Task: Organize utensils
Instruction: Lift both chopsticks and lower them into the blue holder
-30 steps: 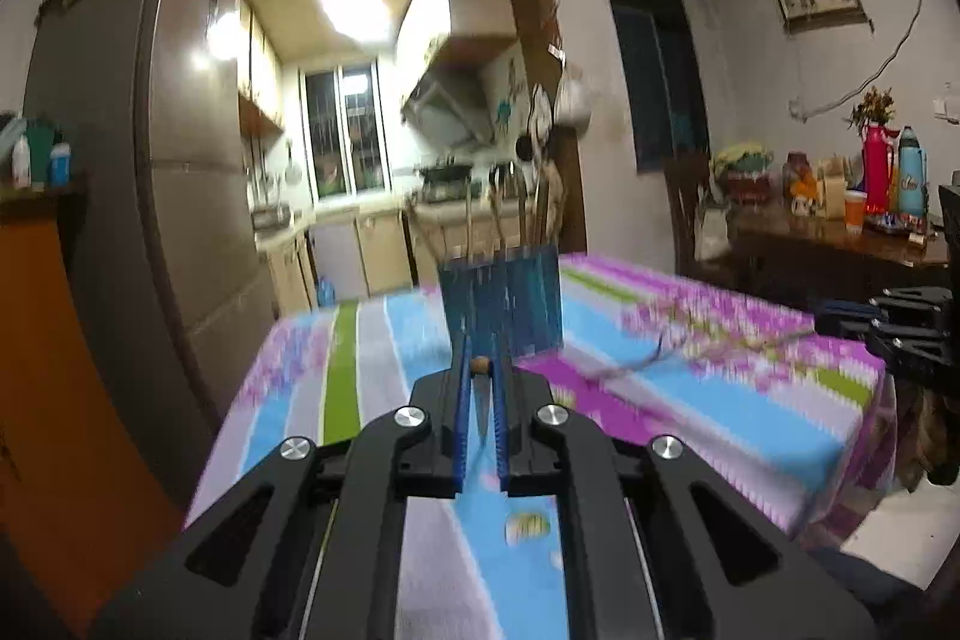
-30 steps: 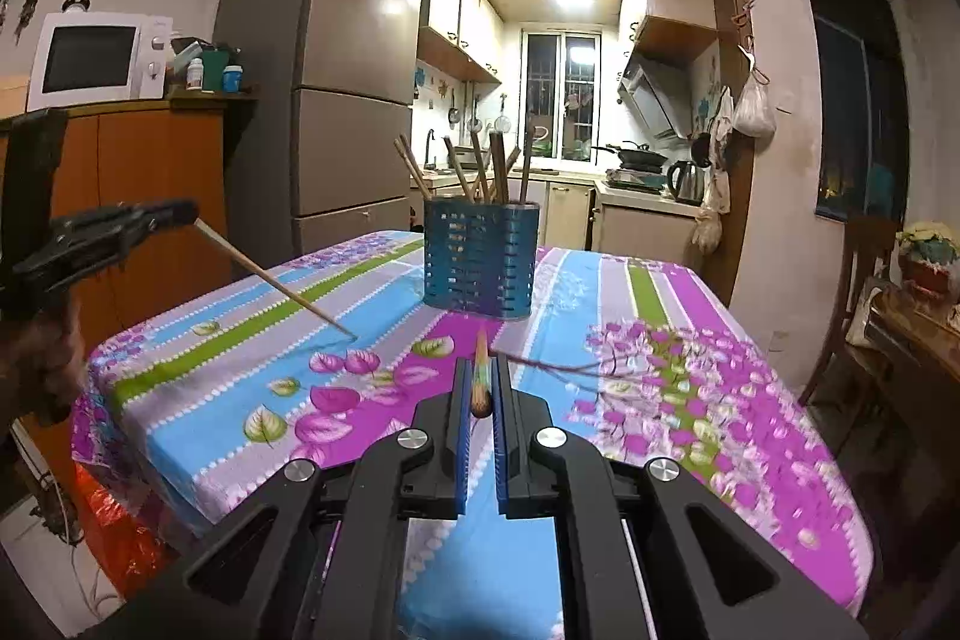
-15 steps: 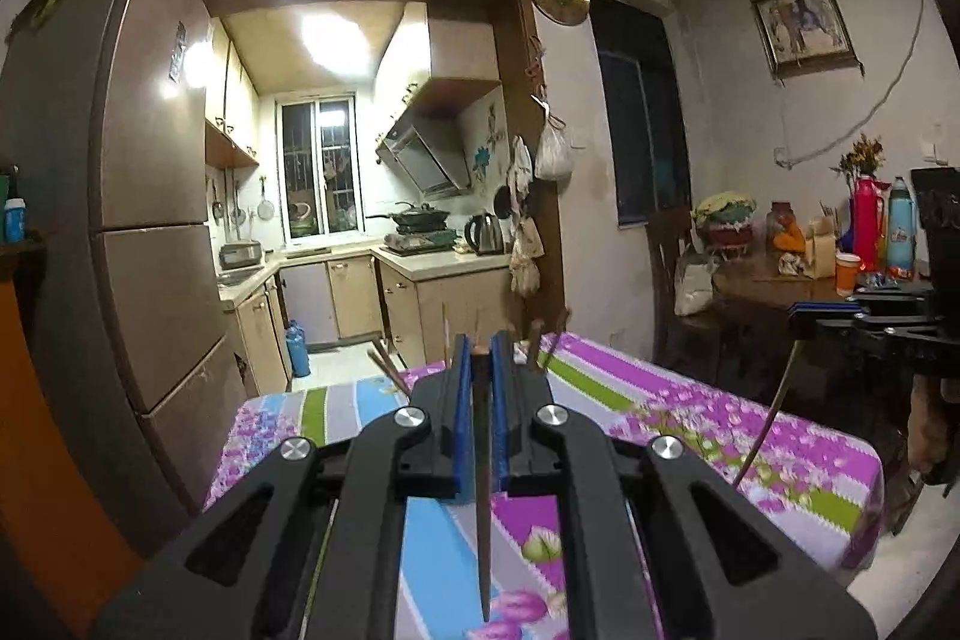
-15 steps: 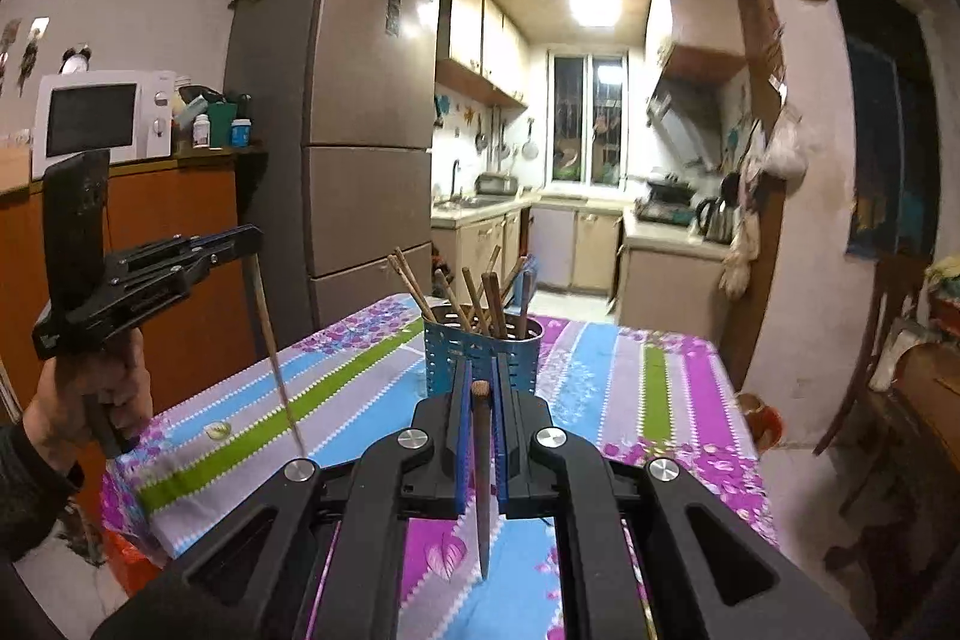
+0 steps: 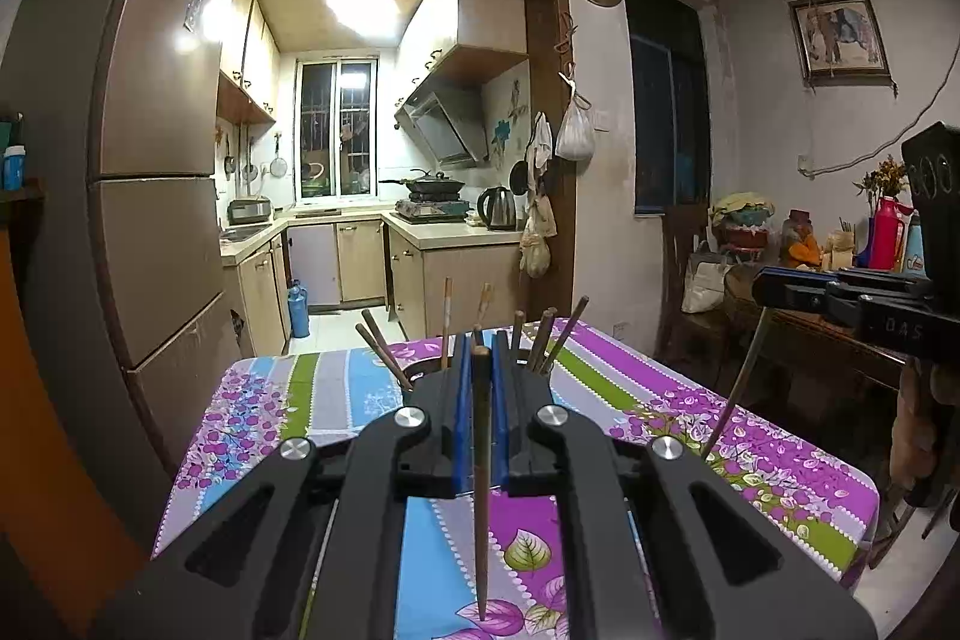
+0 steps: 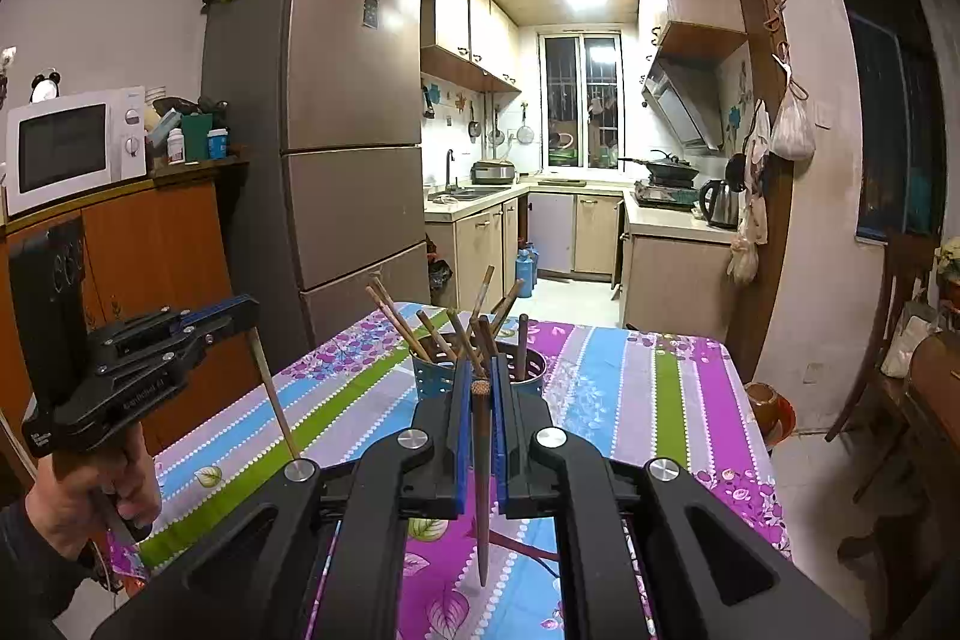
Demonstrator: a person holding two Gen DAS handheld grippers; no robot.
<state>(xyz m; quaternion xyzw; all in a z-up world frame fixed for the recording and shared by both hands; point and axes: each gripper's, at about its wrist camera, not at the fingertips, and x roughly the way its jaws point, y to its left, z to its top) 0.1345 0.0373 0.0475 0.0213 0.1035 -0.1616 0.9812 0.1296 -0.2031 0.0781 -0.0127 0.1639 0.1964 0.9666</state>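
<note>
My left gripper (image 5: 480, 370) is clamped on a chopstick (image 5: 480, 490) hanging lower centre of frame. My right gripper (image 6: 479, 388) likewise grips a second chopstick (image 6: 482, 490). The blue utensil holder (image 6: 432, 376) stands mid-frame on the table (image 6: 630, 388), just beyond the fingers.

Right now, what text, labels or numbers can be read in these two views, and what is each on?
"DAS", roughly: pale print on the side of the right gripper, partly legible.
Print on the side of the left gripper: upside down, too blurred to read.
Fridge sticker: too small to read.
Microwave markings: too small to read.
</note>
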